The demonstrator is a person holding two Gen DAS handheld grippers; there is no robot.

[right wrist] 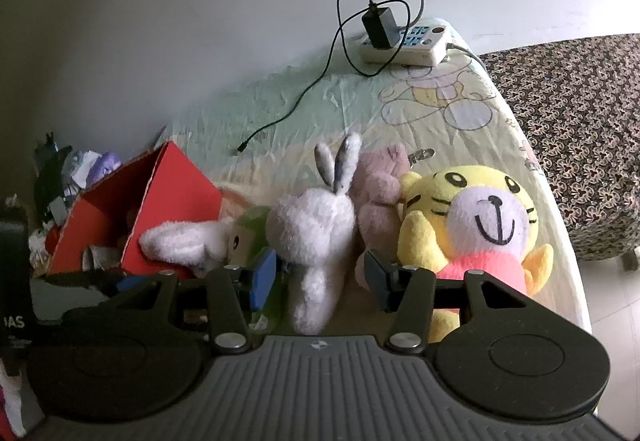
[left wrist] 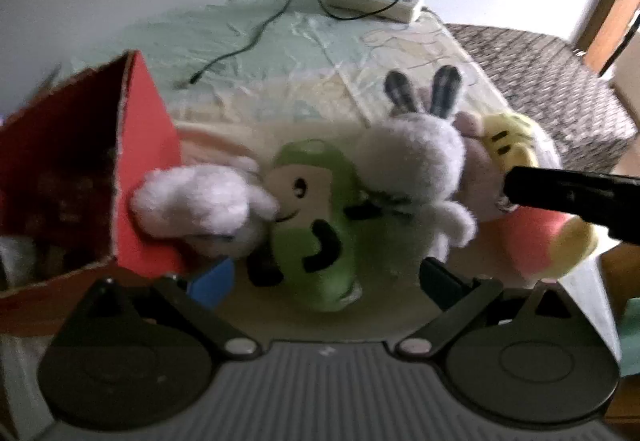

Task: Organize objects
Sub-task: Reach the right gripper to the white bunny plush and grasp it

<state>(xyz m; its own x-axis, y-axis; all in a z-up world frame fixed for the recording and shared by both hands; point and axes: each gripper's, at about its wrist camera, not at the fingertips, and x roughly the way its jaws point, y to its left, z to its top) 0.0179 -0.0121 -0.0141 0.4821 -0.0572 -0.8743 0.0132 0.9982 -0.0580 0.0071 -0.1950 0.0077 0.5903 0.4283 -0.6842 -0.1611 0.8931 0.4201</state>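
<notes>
white rabbit plush (right wrist: 316, 237) between spread right tool (right wrist: 320, 281) fingers, untouched.

- Your white rabbit (right wrist: 316, 229) is fluffy, long-piled plush; the tiger (right wrist: 476, 217) is shorter, smoother plush.
- The green toy (left wrist: 320, 225) looks like smooth cloth, though blurred.
- The red box (right wrist: 168, 197) is matt cardboard, its cut rims raw and brown.
- A glossy, wrinkled plastic sheet (right wrist: 360, 101) covers the desk.
- Your right tongs (right wrist: 320, 277) are matt black plastic with shiny metal pivots.
- The power strip (right wrist: 404, 45) is smooth plastic.
</notes>
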